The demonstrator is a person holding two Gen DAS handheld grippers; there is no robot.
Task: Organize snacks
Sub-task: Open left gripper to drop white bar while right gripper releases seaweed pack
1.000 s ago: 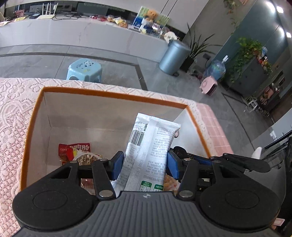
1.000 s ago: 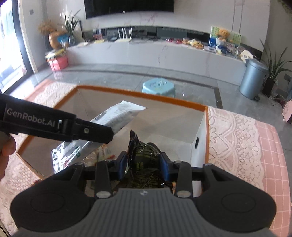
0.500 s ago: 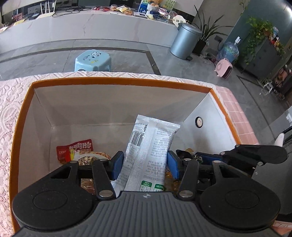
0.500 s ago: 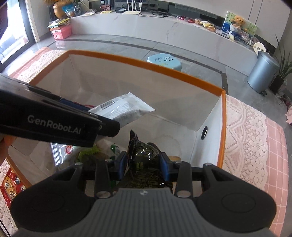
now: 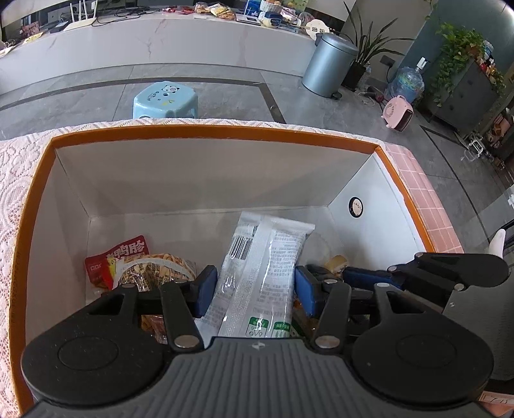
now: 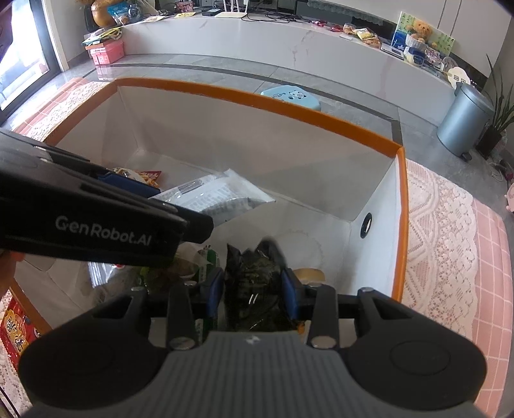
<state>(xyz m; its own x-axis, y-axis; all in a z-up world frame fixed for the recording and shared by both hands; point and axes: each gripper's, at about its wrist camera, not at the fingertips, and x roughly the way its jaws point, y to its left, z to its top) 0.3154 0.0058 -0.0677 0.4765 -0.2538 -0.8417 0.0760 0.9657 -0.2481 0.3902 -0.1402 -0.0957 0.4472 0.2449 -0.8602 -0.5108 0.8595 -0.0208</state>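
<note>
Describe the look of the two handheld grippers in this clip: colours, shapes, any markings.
Both match. The left gripper and right gripper have a ribbed grey housing, black linkage arms with silver pivot pins, two round black discs at the sides, and blue finger pads. Seen side-on in the right wrist view, the left gripper's black body carries white "GenRobot.AI" lettering. No cables or sleeves are visible.

Place: home, living rm
Floor: grey tiles (image 5: 225,86)
Bench: long white marble ledge (image 6: 289,41) w/ router, cables, snacks, teddy (image 6: 420,29)
Extras: kid's blue stool (image 5: 163,99), pedal bin (image 5: 327,67), plants (image 5: 459,48), pink heater (image 5: 398,112), water jug (image 5: 406,83)
Table: lace cloth (image 6: 440,225) over pink check
</note>
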